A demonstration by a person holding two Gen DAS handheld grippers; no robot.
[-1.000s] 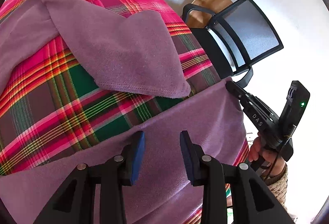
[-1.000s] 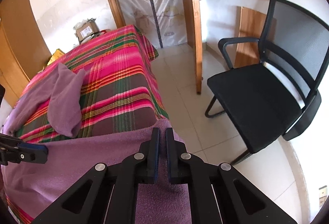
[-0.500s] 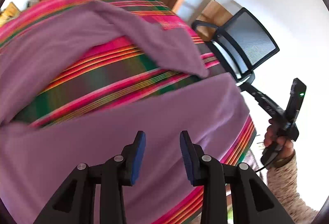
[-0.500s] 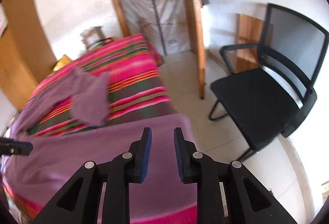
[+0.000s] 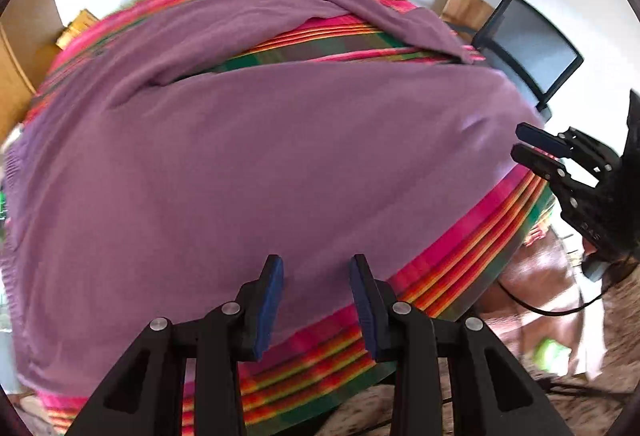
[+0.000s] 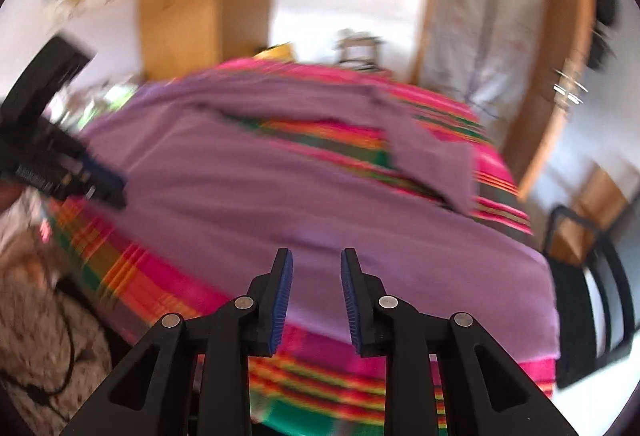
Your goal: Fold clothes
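Purple garment spread flat on plaid-covered bed. Left gripper wide apart, empty. Right gripper opening, nothing between its jaws.

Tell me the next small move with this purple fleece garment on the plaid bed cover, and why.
Probably bring the left gripper onto the near edge of the purple fleece garment. The garment lies flat on the plaid bed cover, its sleeve still spread out behind. Neither gripper holds cloth: the right gripper has its jaws opening on nothing.
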